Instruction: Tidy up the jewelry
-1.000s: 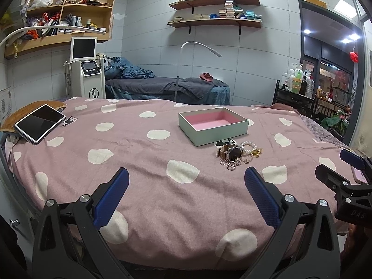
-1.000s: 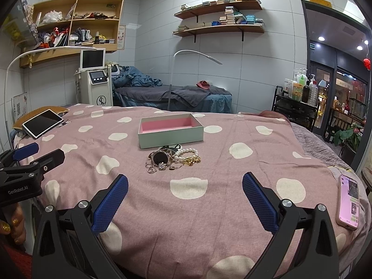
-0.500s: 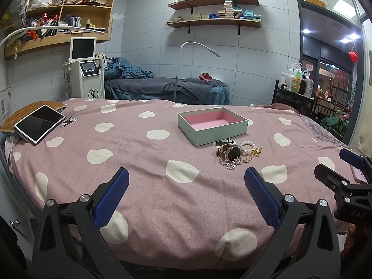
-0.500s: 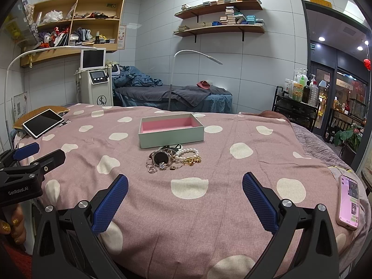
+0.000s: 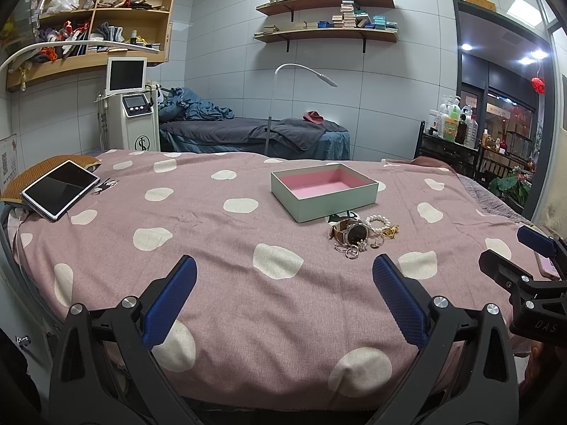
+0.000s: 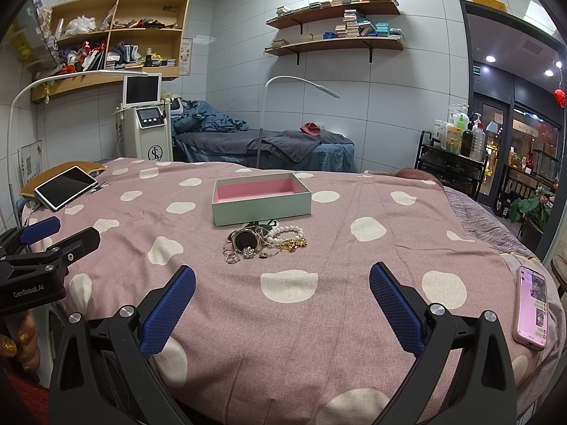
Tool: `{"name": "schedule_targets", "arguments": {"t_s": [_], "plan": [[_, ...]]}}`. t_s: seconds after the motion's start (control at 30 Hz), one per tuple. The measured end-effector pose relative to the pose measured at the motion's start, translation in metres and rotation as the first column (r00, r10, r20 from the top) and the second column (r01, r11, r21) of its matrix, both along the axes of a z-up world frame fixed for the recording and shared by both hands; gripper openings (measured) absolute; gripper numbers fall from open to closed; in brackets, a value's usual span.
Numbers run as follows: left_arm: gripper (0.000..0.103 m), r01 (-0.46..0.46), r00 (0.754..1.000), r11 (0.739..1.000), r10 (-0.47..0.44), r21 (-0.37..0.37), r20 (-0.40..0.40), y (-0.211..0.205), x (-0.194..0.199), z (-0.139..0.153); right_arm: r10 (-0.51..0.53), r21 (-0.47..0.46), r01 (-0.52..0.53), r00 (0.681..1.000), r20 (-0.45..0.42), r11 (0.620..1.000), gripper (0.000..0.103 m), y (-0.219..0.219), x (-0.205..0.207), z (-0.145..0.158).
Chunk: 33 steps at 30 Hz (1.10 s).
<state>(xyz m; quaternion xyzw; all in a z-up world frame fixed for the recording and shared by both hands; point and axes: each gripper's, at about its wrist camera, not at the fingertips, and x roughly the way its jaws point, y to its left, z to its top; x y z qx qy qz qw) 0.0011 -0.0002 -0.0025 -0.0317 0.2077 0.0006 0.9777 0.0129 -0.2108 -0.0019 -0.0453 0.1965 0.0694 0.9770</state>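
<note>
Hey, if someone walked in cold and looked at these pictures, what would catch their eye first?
Probably the open green box with its empty pink lining, mid-bed on the spotted pink bedspread. Just in front of it lies a jewelry pile: a watch, a pearl bracelet, rings. Both the left gripper and right gripper hover open in the foreground.

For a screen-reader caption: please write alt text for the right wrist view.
An open right gripper hovers above a polka-dot bedspread, facing a jewelry pile beside an empty pink-lined box. A pink phone lies at right.
</note>
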Motion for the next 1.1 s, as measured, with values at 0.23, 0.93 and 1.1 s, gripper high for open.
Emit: {"name": "schedule_targets", "arguments": {"t_s": [0.23, 0.93, 1.1], "plan": [[0.098, 0.0, 1.0, 1.0, 0.0, 0.0, 0.0, 0.0, 0.0, 0.0, -0.001, -0.001, 0.001, 1.0, -0.001, 1.0, 0.097, 0.001, 0.0, 0.0], [0.098, 0.001, 1.0, 1.0, -0.001, 0.002, -0.001, -0.001, -0.001, 0.0, 0.003, -0.003, -0.003, 1.0, -0.003, 1.0, 0.097, 0.012, 0.0, -0.007], [0.098, 0.001, 1.0, 1.0, -0.001, 0.003, -0.002, 0.0, -0.001, 0.0, 0.003, -0.004, -0.003, 1.0, -0.003, 1.0, 0.097, 0.01, -0.001, -0.006]]}}
